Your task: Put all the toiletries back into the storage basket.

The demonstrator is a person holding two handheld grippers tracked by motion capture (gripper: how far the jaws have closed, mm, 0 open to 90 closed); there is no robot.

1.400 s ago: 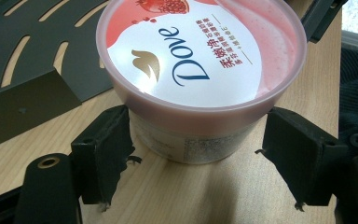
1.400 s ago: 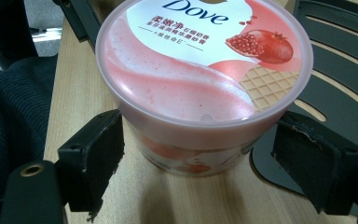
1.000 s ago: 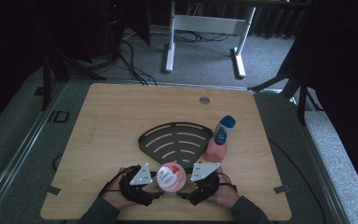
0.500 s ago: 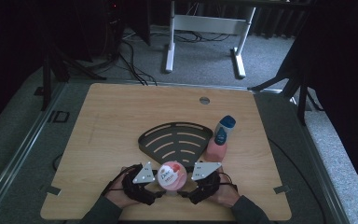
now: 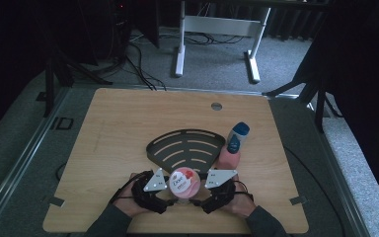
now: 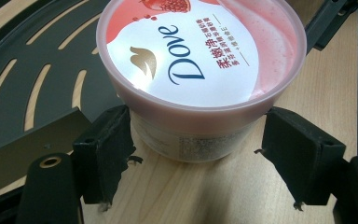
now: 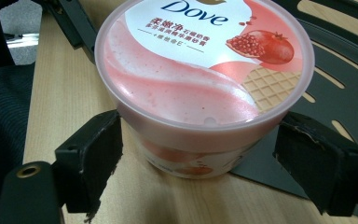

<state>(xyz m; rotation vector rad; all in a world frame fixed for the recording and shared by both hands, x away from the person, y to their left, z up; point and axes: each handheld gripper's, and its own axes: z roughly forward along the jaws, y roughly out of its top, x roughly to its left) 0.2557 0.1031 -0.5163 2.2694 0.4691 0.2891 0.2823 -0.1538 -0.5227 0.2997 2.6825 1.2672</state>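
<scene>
**A:** So, how far along is the work?

**B:** Early, I'd judge. The tub (image 5: 184, 181), a pink Dove jar with its lid on, stands on the counter (image 5: 128, 123) at the near edge, touching the front tip of a black fan-shaped rack (image 5: 185, 148). Nothing lies on the rack yet.

**A:** And the two tools?

**B:** The left hand-held gripper (image 6: 193, 149) has its jaws spread wide around the tub's lower wall; they have just been opening, and a gap shows beside one pad (image 6: 298, 154). The right hand-held gripper (image 7: 198, 154) is also spread wide around the tub, pads (image 7: 93, 154) apart from its wall. Neither grips it, so lifting or opening is probably still ahead.

**A:** What else is on the counter?

**B:** A pink bottle (image 5: 234, 143) with a blue cap, upright just right of the rack. The counter is pale wood with a small round hole (image 5: 216, 105) near its far edge.

**A:** Beyond that?

**B:** Grey carpet (image 5: 212, 59), loose cables (image 5: 143, 64), a white desk frame (image 5: 217, 29), and dark surroundings.
</scene>
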